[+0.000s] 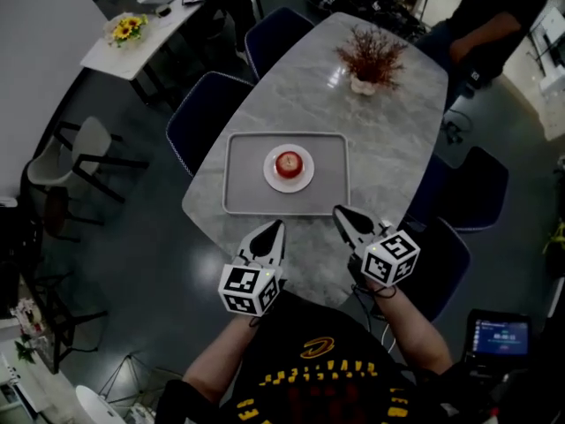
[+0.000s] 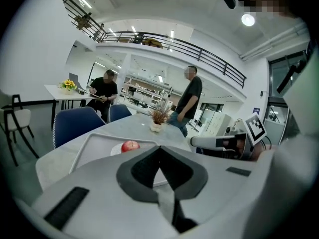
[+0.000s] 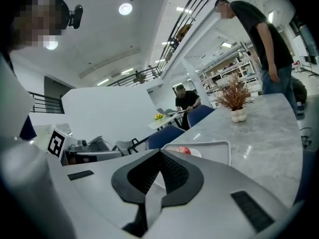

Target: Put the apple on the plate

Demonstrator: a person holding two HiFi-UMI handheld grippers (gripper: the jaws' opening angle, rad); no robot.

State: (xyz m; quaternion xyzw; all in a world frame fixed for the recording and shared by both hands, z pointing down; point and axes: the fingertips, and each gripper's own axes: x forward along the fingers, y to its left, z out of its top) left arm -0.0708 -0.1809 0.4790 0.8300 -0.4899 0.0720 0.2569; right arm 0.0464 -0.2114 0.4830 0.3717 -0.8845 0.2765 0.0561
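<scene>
A red apple [image 1: 288, 163] rests on a small white plate [image 1: 304, 177] in the middle of a grey tray [image 1: 243, 170] on the marble table. The apple [image 2: 130, 146] also shows beyond the left gripper's jaws, and the apple [image 3: 184, 150] peeks over the right gripper's jaws. My left gripper [image 1: 274, 228] hovers near the table's front edge, just below the tray, jaws shut and empty. My right gripper [image 1: 343, 213] is beside it on the right, also shut and empty. Neither touches the apple.
A white pot with dried reddish plant [image 1: 371, 60] stands at the table's far end. Dark blue chairs [image 1: 205, 113] surround the table [image 1: 397, 140]. A person in black [image 1: 490, 16] stands at the far right; another sits at a white side table [image 1: 141, 38] with yellow flowers [image 1: 126, 28].
</scene>
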